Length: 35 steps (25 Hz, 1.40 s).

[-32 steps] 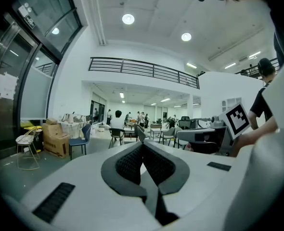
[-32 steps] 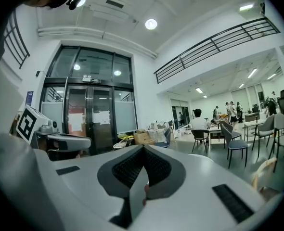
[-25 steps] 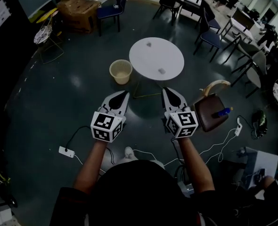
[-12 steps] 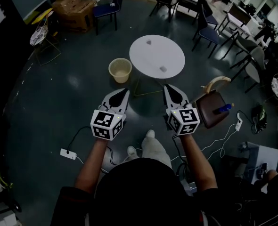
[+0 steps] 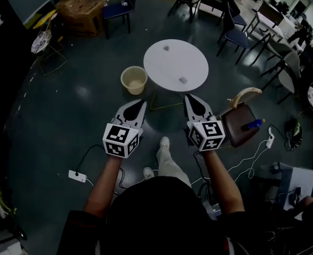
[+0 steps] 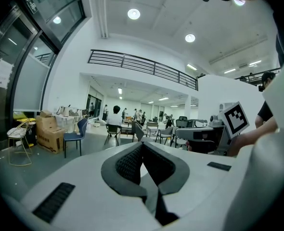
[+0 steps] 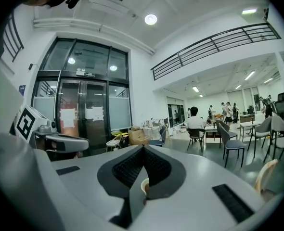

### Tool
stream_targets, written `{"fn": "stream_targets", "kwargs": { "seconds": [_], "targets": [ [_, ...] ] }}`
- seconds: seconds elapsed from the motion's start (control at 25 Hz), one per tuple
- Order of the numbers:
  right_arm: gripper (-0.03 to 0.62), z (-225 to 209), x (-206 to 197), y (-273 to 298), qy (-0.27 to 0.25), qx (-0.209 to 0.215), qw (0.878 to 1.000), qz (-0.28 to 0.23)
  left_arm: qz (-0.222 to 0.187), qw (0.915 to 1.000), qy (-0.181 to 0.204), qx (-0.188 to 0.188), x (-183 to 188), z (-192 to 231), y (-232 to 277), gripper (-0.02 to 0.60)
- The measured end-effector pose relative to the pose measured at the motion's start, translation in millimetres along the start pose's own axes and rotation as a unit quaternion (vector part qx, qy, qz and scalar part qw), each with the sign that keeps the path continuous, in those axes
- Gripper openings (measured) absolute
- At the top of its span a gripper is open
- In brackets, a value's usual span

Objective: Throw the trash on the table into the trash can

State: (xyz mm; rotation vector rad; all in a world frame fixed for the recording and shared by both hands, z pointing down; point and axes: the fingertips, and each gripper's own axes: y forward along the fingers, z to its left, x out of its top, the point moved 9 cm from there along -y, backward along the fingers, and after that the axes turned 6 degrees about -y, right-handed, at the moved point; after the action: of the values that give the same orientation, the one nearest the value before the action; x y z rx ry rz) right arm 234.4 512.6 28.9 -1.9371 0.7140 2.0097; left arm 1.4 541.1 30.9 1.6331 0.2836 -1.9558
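Left tool (image 5: 141, 104): jaws fully together, tips meeting in a point, nothing held. Right tool (image 5: 189, 96): the same, closed and empty. Both are held side by side at waist height, tips pointing forward over the dark floor (image 5: 66, 116).

Right gripper view: a small pale rim shows through the slot under the closed tips. My guess is something far off seen through the gap, not a thing in the grip; I cannot tell what it is.

Ahead of both tools, well apart from them, stands the round white table (image 5: 170, 62). Two bits of trash lie on it: a near scrap (image 5: 183, 80) by the edge facing the person, and a far scrap (image 5: 166, 48) toward the back. Both are too small to give shape or long axis.

Key relation: the near scrap lies almost straight ahead of the right tool, a touch to its left. The right tool is the nearer one, and I judge it the likelier to pick first. The trash can (image 5: 134, 80), beige and open-topped, stands on the floor just beside the table's left edge, roughly ahead of the left tool.

Views: only the head view shows table top, scraps and can together. Both gripper views look level across the room at chairs, people and a balcony rail, showing neither the scraps nor the table top. A step closer seems needed before any reach.
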Motion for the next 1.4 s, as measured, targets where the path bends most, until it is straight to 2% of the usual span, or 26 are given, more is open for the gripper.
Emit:
{"fn": "stream_targets", "kwargs": {
  "seconds": [0.52,0.92,1.4],
  "targets": [
    [0.018,-98.6,0.3,87.1,0.01,0.0,1.0,0.014,0.019,0.9998,0.004,0.002,22.3,29.7,117.6,0.015],
    [0.018,-176.0,-7.4,163.1,0.017,0.002,0.999,0.039,0.037,0.999,0.002,0.023,41.6,61.6,205.0,0.014],
    [0.018,-268.2,-69.1,226.3,0.025,0.005,0.993,0.113,0.074,0.9965,-0.002,0.038,28.9,76.3,300.6,0.014]
  ]
}}
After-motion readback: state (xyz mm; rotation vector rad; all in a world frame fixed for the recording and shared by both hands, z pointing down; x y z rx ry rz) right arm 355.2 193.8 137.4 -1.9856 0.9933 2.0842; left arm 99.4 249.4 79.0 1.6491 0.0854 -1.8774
